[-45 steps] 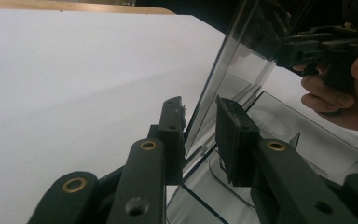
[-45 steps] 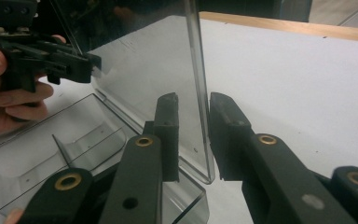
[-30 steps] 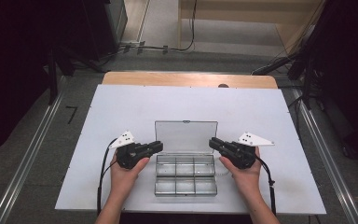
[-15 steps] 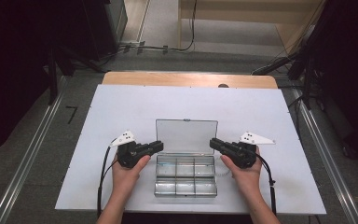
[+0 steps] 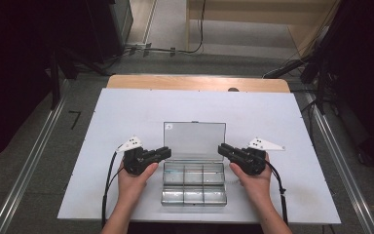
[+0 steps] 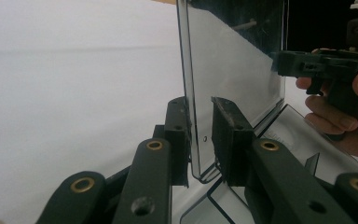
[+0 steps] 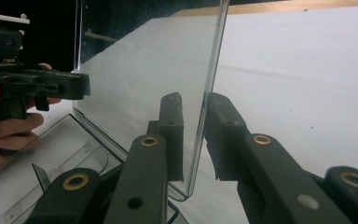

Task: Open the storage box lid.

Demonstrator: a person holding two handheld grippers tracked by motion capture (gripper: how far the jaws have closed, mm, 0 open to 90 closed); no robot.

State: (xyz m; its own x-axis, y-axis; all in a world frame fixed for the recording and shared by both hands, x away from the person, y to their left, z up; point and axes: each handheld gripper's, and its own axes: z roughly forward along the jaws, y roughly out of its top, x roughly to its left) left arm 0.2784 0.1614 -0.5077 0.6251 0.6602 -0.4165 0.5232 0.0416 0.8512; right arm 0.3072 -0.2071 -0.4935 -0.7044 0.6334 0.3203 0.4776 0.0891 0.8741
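Your left gripper (image 6: 200, 140) has its jaws set either side of the lid's (image 6: 233, 70) edge, low down near the corner; the outer pad sits against the clear plastic, while a narrow gap shows on the inner side, and the jaws have just been opening a little, so the pinch looks slack. Your right gripper (image 7: 193, 140) does the same at the lid's (image 7: 144, 79) other side edge: the jaws straddle the plastic with slim gaps on both faces, and they too have just been opening. In the high view both grippers, left (image 5: 164, 153) and right (image 5: 222, 150), point inward at each other from the two sides of the lid (image 5: 194, 140), which stands upright at the back of the box (image 5: 193, 184). The box is clear, split into six compartments in two rows, and lies open between your hands near the front edge of the white bench (image 5: 126, 112). A cable (image 5: 108, 180) trails back from your left gripper along the bench.
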